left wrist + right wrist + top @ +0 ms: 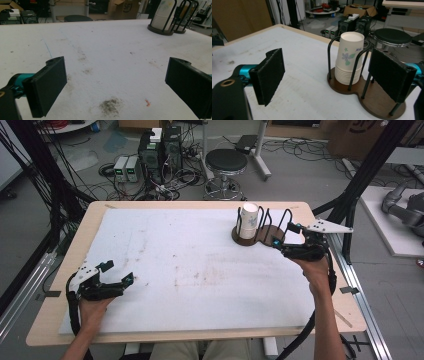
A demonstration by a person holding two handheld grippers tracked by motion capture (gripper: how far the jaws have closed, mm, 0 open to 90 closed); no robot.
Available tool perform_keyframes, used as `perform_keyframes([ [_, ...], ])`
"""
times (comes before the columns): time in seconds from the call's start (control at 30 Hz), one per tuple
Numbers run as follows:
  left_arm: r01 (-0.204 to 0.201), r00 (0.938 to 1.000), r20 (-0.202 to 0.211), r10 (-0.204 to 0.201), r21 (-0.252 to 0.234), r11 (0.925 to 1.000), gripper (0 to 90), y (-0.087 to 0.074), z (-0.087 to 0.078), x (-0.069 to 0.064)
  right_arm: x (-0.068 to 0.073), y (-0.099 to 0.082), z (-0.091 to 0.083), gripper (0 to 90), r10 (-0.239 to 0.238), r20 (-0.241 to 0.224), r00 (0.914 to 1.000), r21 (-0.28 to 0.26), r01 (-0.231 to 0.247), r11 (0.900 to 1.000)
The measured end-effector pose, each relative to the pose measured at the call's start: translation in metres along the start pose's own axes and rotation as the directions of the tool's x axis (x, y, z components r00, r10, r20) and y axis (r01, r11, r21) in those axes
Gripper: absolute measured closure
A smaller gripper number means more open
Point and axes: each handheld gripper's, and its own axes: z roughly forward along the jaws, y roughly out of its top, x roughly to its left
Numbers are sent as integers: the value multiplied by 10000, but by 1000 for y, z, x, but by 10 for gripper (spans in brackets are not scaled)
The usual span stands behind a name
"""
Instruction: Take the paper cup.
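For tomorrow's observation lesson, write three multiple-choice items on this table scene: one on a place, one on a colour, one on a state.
1. Where does the stack of paper cups stand?
A. on the floor
B. in the cup holder
C. on the stool

2. What colour is the cup holder's base?
A. dark brown
B. white
C. red

3. How are the jaws of the right hand-held gripper?
A. shut on a cup
B. shut on nothing
C. open, holding nothing

Key: 1 B, black wire posts ring the stack; 2 A, the base is dark wood; 3 C, the jaws stand apart with nothing between them.

Matt paper cups (348, 60) sit in a smooth dark-wood holder (372, 100) with black metal rods; stained white foam mat (200, 265).
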Motion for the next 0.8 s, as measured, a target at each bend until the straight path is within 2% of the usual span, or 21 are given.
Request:
perform_keyframes([
  [0.27,7,10000,32,-7,14,10000,38,0,0,0,-8,26,6,137,-416,4,9991,620,415,9972],
  [0.43,28,10000,32,-28,15,10000,38,0,0,0,-16,41,14,137,-598,230,9979,1004,572,9933],
  [0.6,3,10000,33,-3,6,10000,38,0,0,0,-24,55,26,138,-752,220,9969,1478,712,9865],
  [0.67,3,10000,35,-3,9,10000,38,0,0,0,-27,61,30,138,-885,229,9958,1778,830,9806],
  [0.73,15,10000,59,-15,19,10000,38,0,0,0,-29,67,35,138,-1089,220,9938,1871,1029,9769],
  [0.8,41,10000,76,-41,1,10000,38,0,0,0,-30,69,36,138,-1092,184,9938,1926,1037,9758],
])
